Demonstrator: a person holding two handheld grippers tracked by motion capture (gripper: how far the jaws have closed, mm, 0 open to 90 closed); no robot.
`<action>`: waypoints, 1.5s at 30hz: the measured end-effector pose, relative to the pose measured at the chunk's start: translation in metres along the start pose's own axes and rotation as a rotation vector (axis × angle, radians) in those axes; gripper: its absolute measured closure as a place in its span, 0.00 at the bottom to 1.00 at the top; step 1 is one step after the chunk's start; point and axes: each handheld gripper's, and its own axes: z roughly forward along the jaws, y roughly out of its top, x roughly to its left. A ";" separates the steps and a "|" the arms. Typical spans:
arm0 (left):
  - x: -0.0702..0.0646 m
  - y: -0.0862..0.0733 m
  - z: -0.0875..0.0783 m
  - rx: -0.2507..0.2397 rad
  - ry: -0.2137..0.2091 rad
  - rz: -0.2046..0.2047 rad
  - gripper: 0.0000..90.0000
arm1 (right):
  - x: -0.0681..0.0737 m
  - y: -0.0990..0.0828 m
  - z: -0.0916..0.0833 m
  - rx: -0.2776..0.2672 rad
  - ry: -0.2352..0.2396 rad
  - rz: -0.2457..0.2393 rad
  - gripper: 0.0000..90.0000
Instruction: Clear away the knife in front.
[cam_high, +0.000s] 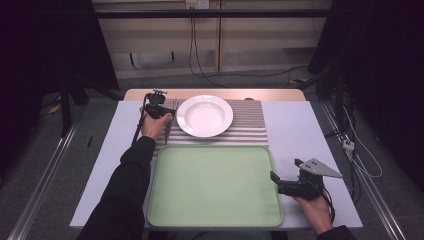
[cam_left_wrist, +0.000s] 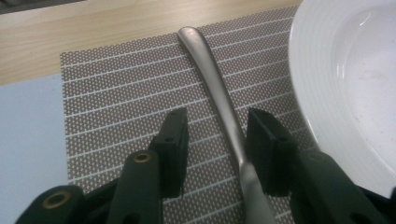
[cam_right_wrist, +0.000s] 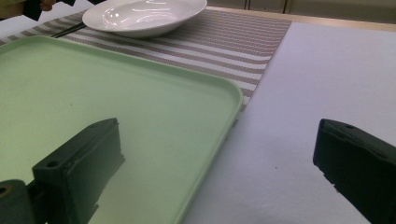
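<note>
A metal piece of cutlery (cam_left_wrist: 219, 93) lies on the striped placemat (cam_left_wrist: 116, 93), just left of the empty white plate (cam_left_wrist: 345, 84). Its rounded handle end points to the table's far edge. My left gripper (cam_left_wrist: 219, 149) is open, one jaw on each side of the handle, low over the mat. In the high view the left gripper (cam_high: 161, 106) sits at the plate's (cam_high: 205, 116) left rim, with the cutlery (cam_high: 167, 131) running back under the hand. My right gripper (cam_high: 286, 170) is open and holds nothing, beside the right edge of the green tray (cam_high: 215, 185).
The empty green tray (cam_right_wrist: 93, 93) lies in front of the placemat (cam_right_wrist: 233, 42) and plate (cam_right_wrist: 140, 16). Bare white table (cam_right_wrist: 303, 93) stretches to the right of the tray, under my right gripper (cam_right_wrist: 219, 140). Cables run on the floor beyond the table.
</note>
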 end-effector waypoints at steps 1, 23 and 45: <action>-0.002 0.000 0.001 -0.007 0.011 -0.008 0.69 | 0.000 0.000 0.000 0.000 0.001 0.000 0.01; -0.005 0.003 0.003 0.088 -0.012 0.000 0.89 | -0.001 -0.001 -0.001 0.002 0.001 -0.001 0.01; 0.003 -0.008 -0.017 0.162 -0.016 0.026 0.88 | 0.001 0.000 0.002 0.009 0.008 -0.011 0.01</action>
